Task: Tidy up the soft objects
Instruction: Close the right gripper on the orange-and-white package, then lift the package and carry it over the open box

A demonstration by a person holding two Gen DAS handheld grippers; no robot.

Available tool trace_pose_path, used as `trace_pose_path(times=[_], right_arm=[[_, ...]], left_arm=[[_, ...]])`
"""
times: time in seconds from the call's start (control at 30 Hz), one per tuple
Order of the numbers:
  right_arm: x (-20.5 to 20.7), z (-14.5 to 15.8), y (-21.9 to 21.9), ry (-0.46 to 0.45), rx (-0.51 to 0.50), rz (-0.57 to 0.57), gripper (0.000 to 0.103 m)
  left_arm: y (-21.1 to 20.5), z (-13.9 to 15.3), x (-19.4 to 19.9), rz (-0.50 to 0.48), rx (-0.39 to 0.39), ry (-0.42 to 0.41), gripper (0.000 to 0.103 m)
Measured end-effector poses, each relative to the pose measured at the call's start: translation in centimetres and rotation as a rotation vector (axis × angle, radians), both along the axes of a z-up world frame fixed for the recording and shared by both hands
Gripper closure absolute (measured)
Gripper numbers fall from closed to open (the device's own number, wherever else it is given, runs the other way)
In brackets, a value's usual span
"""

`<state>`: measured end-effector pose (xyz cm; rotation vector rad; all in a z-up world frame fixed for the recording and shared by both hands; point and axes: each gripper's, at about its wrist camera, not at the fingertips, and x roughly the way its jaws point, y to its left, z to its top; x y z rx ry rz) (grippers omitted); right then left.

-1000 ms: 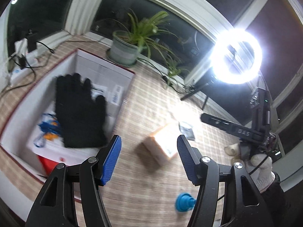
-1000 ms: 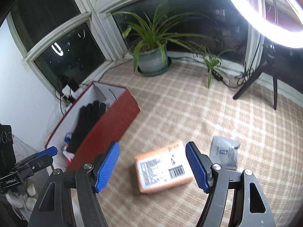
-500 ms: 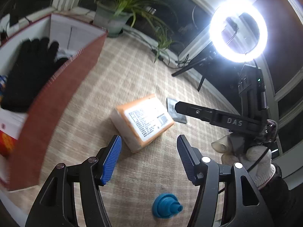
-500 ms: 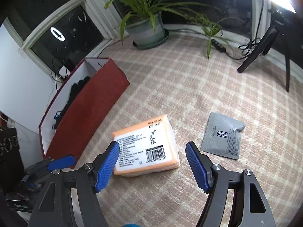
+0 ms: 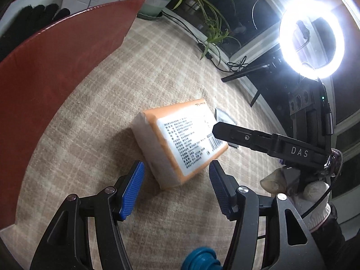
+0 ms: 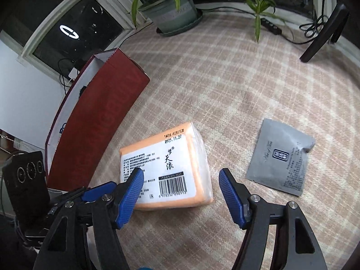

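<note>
Between both grippers: orange tissue pack [image 5: 180,144] lying flat on the checked cloth [image 5: 108,103].
Left gripper [image 5: 176,189]: jaws closing, empty, framing its near corner.
Right gripper [image 6: 181,194]: jaws closing, empty, lining up a shared lift toward the red box [image 6: 99,112] to its left.

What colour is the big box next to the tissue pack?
Dark red outside, white inside; the box shows best from the right wrist.

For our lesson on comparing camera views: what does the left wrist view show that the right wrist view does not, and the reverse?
Only the left wrist view: the lit ring light, black gloves in the red box, and a blue object at the bottom edge. Only the right wrist view: the whole grey sachet and the tissue pack's barcode. Both: orange tissue pack, red box, potted plant, checked cloth.
</note>
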<state>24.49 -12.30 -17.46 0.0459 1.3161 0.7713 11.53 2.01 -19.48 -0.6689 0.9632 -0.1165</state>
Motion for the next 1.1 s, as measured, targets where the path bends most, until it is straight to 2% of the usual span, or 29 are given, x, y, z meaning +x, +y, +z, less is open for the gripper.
trace_pose_path(times=[0.2, 0.5, 0.63, 0.8, 1.1], right_arm=[[0.4, -0.7, 0.6, 0.023, -0.005, 0.02, 0.047], [0.3, -1.2, 0.8, 0.035, -0.017, 0.038, 0.057], [0.1, -0.9, 1.0, 0.021, -0.031, 0.025, 0.061], [-0.7, 0.0, 1.3, -0.023, -0.057, 0.038, 0.062], [-1.5, 2.5, 0.9, -0.077, -0.046, 0.028, 0.063]], left_arm=[[-0.7, -0.3, 0.9, -0.021, 0.005, 0.007, 0.056], [-0.8, -0.9, 1.4, -0.034, 0.027, 0.018, 0.067], [-1.0, -0.6, 1.4, -0.035, 0.046, 0.015, 0.067], [-1.0, -0.3, 1.2, -0.035, 0.058, 0.008, 0.067], [-1.1, 1.7, 0.2, -0.034, 0.075, -0.039, 0.067]])
